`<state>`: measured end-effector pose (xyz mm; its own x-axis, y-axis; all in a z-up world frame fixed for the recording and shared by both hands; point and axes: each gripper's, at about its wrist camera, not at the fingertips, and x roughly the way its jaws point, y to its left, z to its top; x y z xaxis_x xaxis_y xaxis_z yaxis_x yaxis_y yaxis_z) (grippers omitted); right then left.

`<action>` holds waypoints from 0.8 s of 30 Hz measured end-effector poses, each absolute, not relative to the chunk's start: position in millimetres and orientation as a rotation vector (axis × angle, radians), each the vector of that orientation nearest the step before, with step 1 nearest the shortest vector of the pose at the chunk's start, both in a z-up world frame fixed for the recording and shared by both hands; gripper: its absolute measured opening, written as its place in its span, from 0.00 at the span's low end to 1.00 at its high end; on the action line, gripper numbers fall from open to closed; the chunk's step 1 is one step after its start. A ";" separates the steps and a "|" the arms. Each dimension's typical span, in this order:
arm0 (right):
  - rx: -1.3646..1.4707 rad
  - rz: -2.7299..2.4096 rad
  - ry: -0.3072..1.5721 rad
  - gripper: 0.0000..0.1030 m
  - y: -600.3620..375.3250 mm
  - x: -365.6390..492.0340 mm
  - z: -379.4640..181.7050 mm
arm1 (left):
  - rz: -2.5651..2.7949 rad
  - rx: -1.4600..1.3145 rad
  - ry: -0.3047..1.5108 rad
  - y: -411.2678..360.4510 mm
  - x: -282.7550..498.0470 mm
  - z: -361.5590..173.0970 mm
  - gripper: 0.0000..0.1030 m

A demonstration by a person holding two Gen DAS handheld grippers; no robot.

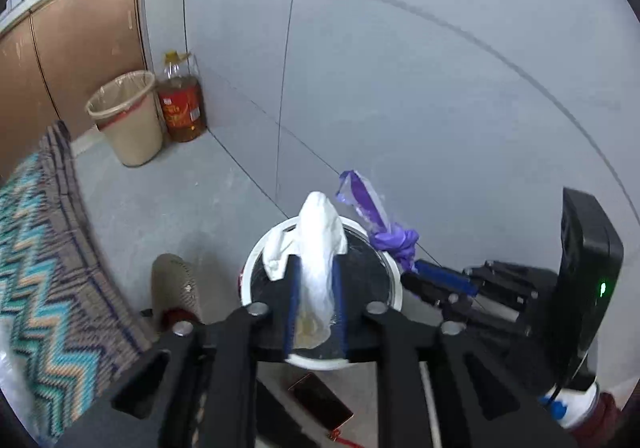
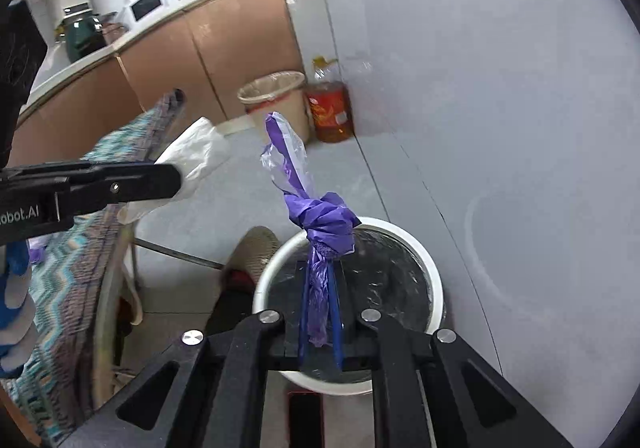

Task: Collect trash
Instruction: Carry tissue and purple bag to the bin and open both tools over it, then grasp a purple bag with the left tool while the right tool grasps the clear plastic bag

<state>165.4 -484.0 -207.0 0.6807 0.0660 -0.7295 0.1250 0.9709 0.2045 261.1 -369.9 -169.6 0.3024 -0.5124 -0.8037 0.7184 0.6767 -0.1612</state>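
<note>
My left gripper (image 1: pixel 317 260) is shut on a white crumpled wad (image 1: pixel 318 232) of paper or thin plastic, which stands up between the blue pads. Directly below it is a round white bin (image 1: pixel 256 260) with a black liner. My right gripper (image 2: pixel 322 268) is shut on a knotted purple plastic bag (image 2: pixel 328 219), held over the same bin (image 2: pixel 400 228). The right gripper (image 1: pixel 412 282) with the purple bag (image 1: pixel 390 238) shows at the bin's right rim in the left wrist view. In the right wrist view the left gripper (image 2: pixel 176 179) carries the white wad (image 2: pixel 196 159).
A beige waste basket (image 1: pixel 128 119) with a clear liner and a big oil bottle (image 1: pixel 180 103) stand by the wall corner. A zigzag-patterned cloth (image 1: pixel 40 248) covers a table at the left. A shoe (image 1: pixel 174 284) and a flat red-edged object (image 1: pixel 320 404) lie near the bin.
</note>
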 end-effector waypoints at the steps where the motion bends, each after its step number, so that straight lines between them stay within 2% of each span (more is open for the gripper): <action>1: 0.250 -0.042 0.835 0.16 -488.0 169.2 -212.7 | -0.832 0.239 0.979 -376.4 265.9 -175.8 0.27; 3: 0.249 -0.060 0.860 0.35 -497.7 174.2 -226.5 | -0.824 0.227 1.001 -383.2 273.5 -185.8 0.37; 4: 0.247 -0.070 0.869 0.36 -499.3 175.3 -230.8 | -0.820 0.223 1.006 -386.5 275.0 -188.5 0.42; 12: 0.262 -0.078 0.872 0.36 -499.4 157.2 -225.3 | -0.805 0.194 0.935 -356.2 268.2 -165.4 0.43; 24: 0.184 0.034 0.624 0.37 -419.4 129.9 -108.5 | -0.742 0.157 0.714 -234.6 211.8 -74.4 0.43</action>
<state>129.9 -419.4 -108.5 0.8117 0.0875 -0.5775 0.0233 0.9831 0.1816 211.8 -234.6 -74.4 0.5157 -0.5639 -0.6450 0.6662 0.7373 -0.1118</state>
